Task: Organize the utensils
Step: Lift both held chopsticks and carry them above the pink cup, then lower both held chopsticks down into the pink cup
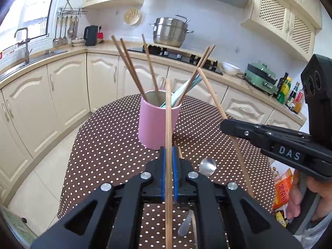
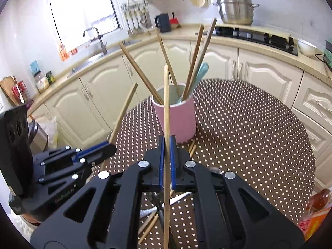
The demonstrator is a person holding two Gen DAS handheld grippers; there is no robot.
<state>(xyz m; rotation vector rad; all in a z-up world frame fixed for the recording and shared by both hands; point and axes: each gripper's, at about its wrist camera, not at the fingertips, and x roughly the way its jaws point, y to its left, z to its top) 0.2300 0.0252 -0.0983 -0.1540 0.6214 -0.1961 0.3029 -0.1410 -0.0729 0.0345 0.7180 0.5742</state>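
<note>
A pink holder (image 1: 158,122) (image 2: 176,116) stands on the dotted tablecloth with several wooden chopsticks and a pale green utensil (image 2: 200,75) leaning in it. My left gripper (image 1: 169,153) is shut on a wooden chopstick (image 1: 168,124) that points up toward the holder. My right gripper (image 2: 166,143) is shut on a lighter chopstick (image 2: 166,108), also raised in front of the holder. The right gripper (image 1: 225,125) shows at the right of the left wrist view, its chopstick (image 1: 211,93) slanting up. The left gripper (image 2: 111,147) appears at the lower left of the right wrist view.
A metal spoon (image 1: 208,166) and loose chopsticks (image 2: 150,224) lie on the round table (image 2: 259,128) below the grippers. Snack packets (image 1: 282,188) sit at the table's right edge. Cream cabinets, a sink (image 1: 49,52) and a hob with a steel pot (image 1: 170,32) ring the room.
</note>
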